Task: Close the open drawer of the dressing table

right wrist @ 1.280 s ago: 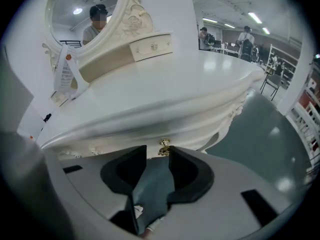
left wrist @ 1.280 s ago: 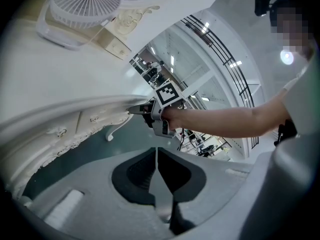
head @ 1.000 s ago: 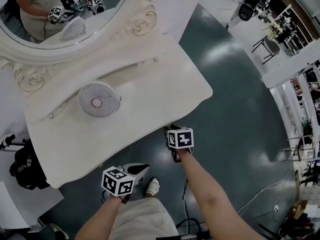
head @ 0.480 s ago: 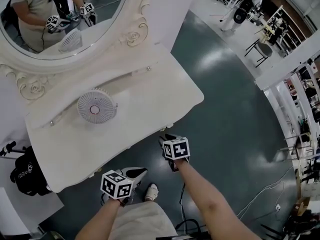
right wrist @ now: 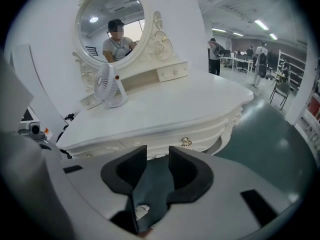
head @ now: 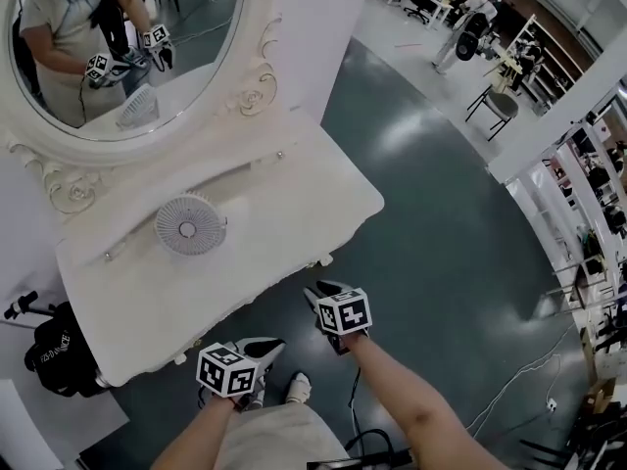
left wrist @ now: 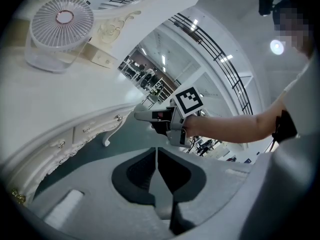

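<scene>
Sitting flush in the dressing table [right wrist: 170, 106] front, the drawer [right wrist: 165, 140] lies mid-frame, just beyond your right gripper [right wrist: 157, 153].
Its jaws stand slightly apart, empty, under the knob [right wrist: 186, 142]; your left gripper [left wrist: 156, 153], pressed together, is farther off.

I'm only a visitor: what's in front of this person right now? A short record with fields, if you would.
Furniture: white dressing table with oval mirror
On top: small white fan, upright
Front drawer: looks flush with the table front, knob showing
Left hand-held gripper: jaws together, holding nothing
Right hand-held gripper: jaws apart, empty, facing the knob, clear of the table
</scene>
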